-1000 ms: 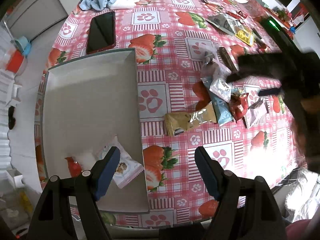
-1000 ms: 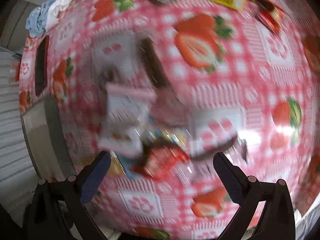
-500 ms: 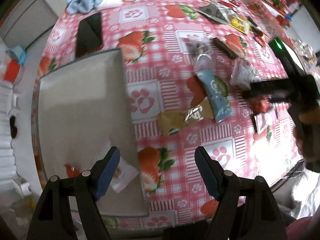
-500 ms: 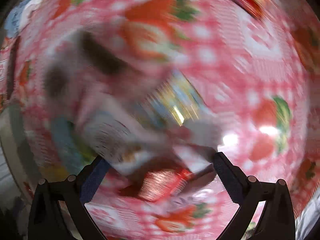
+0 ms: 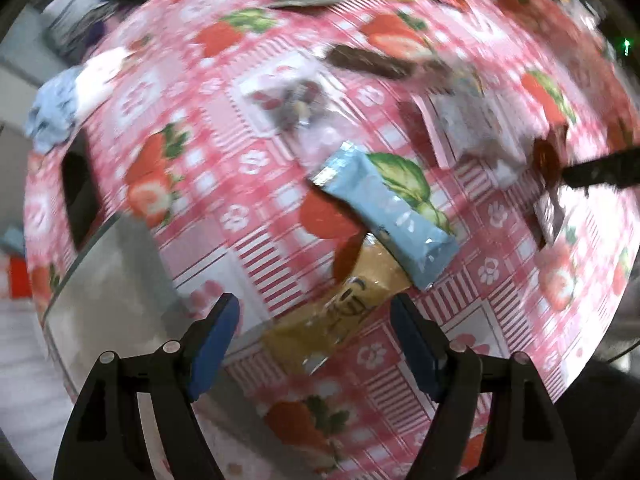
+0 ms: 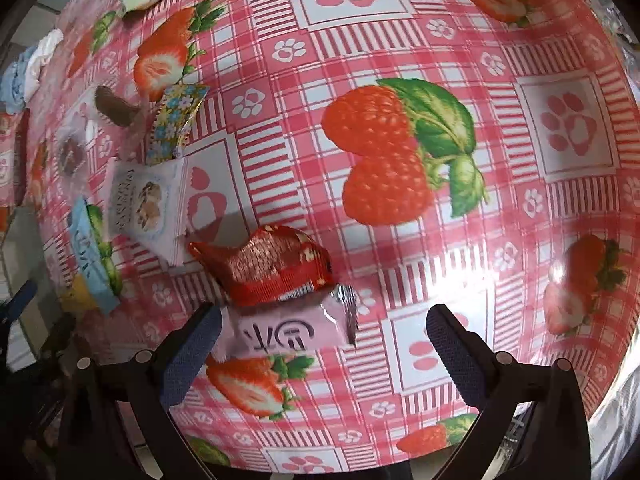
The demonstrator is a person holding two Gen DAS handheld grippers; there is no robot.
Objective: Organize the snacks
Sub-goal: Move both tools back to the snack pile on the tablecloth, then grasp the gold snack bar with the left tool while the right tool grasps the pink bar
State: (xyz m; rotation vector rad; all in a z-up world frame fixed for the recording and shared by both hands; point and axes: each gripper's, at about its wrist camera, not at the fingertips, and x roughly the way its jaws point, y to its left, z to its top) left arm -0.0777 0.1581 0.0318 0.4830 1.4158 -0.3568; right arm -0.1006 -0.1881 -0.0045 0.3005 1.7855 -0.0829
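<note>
The left wrist view is blurred. My left gripper (image 5: 312, 332) is open and hangs low over the strawberry tablecloth, with a gold snack packet (image 5: 340, 312) lying between its fingers, untouched as far as I can tell. A light blue packet (image 5: 388, 216) overlaps the gold one's far end. My right gripper (image 6: 320, 340) is also open. A pink packet (image 6: 288, 332) lies between its fingers, close to the left finger, with a red foil packet (image 6: 272, 268) resting on its far edge. The grey tray (image 5: 112, 280) is at the left.
A white packet (image 6: 144, 204), a floral packet (image 6: 176, 120) and a brown bar (image 5: 368, 62) lie beyond the grippers. Farther back sit a black phone (image 5: 78, 196), a blue and white cloth (image 5: 60, 104) and several more wrappers. The table edge runs along the bottom right.
My left gripper moved off the tray to the right, sank and rolled until the gold packet sat between its fingers. My right gripper slid across the pile to the red and pink packets.
</note>
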